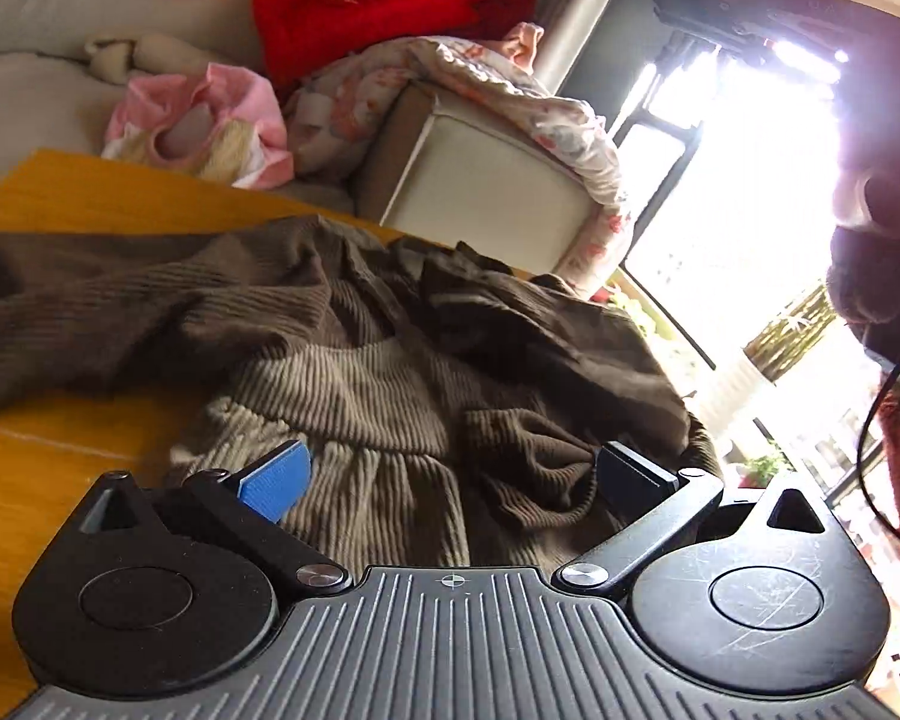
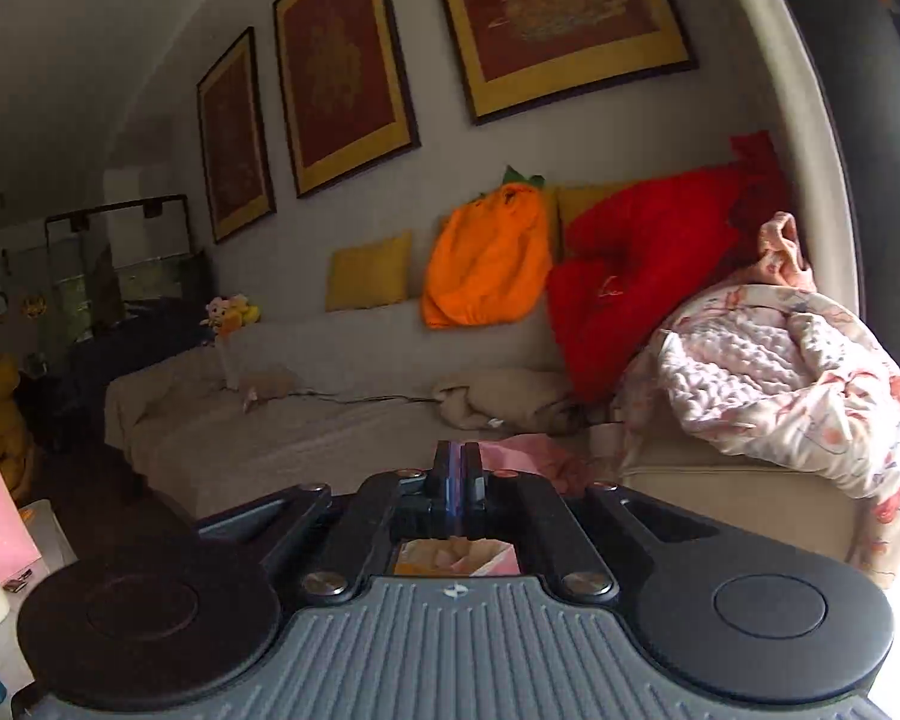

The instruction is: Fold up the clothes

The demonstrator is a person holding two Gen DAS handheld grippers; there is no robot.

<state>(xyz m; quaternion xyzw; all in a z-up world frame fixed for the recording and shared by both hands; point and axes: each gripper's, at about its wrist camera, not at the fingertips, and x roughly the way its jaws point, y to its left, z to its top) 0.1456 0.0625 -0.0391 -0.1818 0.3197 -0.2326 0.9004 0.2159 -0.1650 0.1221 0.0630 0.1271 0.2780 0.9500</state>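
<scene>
glare from the window (image 1: pixel 744 192) washes out the right side of your left wrist view, and what lies beyond the glass is hard to make out. your right wrist view faces the sofa (image 2: pixel 342 420) and shows none of the garment, so from there you cannot tell where it lies relative to those tongs. a pink bag (image 2: pixel 0 528) at the lower left edge of that view is cut off; its contents are hidden.

your brown ribbed garment (image 1: pixel 354 348) lies crumpled on the yellow table (image 1: pixel 42 468), one long part stretching toward the table's left edge, the bulk bunched toward its right side near the window. the far table edge runs just behind it.

your left gripper (image 1: pixel 450 480) stands wide, its blue pads (image 1: pixel 276 480) well apart, with the garment's lighter ribbed part lying between and just ahead of them. whether the pads touch the cloth you cannot tell for sure; the right-hand pad sits against a gathered fold.

your right gripper (image 2: pixel 457 480) is pressed closed, pads together, with nothing visible between them, raised and pointing at the sofa with its orange cushion (image 2: pixel 486 264), red cushion (image 2: pixel 642 276) and floral blanket (image 2: pixel 780 378).
</scene>
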